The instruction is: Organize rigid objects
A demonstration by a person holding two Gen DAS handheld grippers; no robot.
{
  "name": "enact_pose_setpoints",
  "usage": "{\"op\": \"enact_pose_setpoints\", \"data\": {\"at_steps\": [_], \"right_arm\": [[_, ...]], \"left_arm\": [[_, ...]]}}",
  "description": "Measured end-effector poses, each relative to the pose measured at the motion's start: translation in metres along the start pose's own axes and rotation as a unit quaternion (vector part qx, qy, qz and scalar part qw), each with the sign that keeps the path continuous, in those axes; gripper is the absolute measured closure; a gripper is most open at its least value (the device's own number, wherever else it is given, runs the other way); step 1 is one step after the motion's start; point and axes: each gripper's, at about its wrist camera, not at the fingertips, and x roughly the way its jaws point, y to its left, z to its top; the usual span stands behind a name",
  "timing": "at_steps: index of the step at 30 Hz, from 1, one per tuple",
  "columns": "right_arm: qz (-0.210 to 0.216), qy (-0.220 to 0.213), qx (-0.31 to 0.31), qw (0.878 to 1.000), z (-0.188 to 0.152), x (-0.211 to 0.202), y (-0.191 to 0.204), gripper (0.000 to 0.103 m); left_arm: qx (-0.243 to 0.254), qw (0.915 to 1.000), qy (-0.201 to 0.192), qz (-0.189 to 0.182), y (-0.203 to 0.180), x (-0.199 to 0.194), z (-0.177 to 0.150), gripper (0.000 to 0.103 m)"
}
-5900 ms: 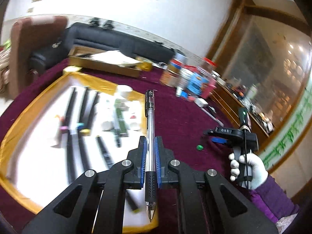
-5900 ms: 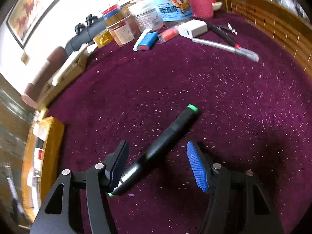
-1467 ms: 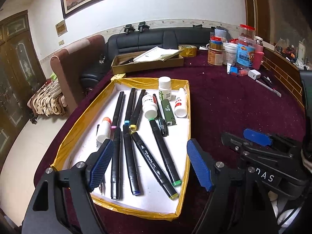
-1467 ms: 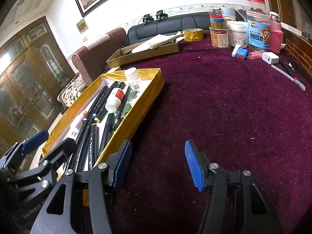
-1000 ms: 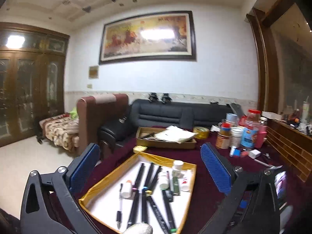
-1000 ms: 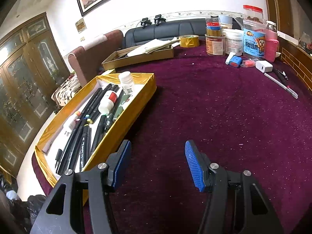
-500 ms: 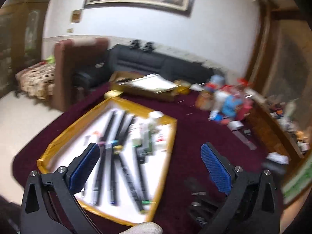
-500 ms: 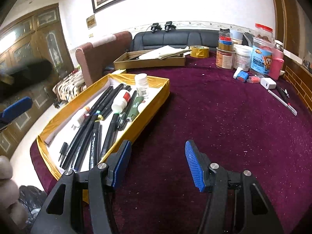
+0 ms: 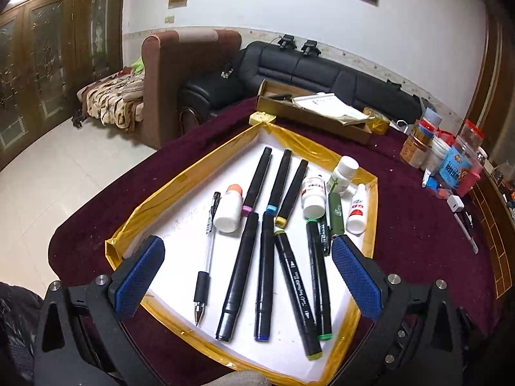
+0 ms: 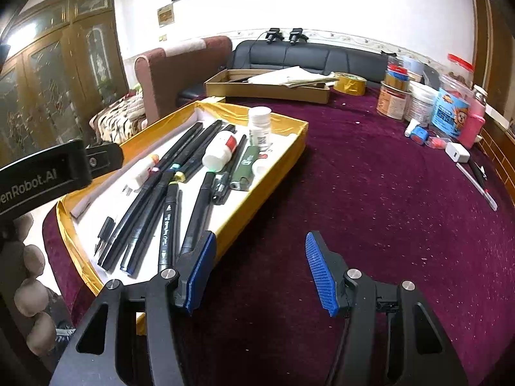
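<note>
Two grippers in view, both empty. The left gripper (image 9: 248, 276) hangs over the near end of the gold-edged tray (image 9: 180, 180), jaws spread wide, nothing between the blue pads (image 9: 138, 276). The right gripper (image 10: 260, 273) sits over bare maroon surface (image 10: 370, 193) just to the right of the tray, jaws apart, nothing held.

Tray contents, seen from the left wrist: a clear ballpoint pen (image 9: 206, 257) at the left, tip toward the camera. Beside it four black markers in the near row, among them one with a blue end (image 9: 264, 276), one with a yellow-green end (image 9: 296, 292) lying tilted, and one with a green end (image 9: 318, 280). Three more black markers (image 9: 280, 180) lie in the far row. A small white bottle with orange cap (image 9: 229, 207) lies near the pen. At the right side: a white bottle lying down (image 9: 313, 193), one upright white bottle (image 9: 342, 173), a green lighter (image 9: 335, 214), and a small red-labelled bottle (image 9: 357, 209).

Jars and tubs (image 10: 418, 103) stand at the far right of the surface, well apart from the tray.
</note>
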Motion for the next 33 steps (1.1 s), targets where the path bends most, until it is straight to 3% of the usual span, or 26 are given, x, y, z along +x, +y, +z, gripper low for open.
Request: {"op": "enact_pose_setpoints", "data": {"at_steps": [19,33], "right_arm": [[-0.003,0.013,-0.051,0.999,0.011,0.012,0.032,0.050],[0.012,0.017,-0.052,0.998,0.012,0.016,0.035,0.050]], "left_arm": [[-0.010,0.9993,0.035,0.005,0.015,0.018,0.001,0.000],[-0.003,0.9991,0.042,0.008,0.012,0.021,0.001,0.000]]}}
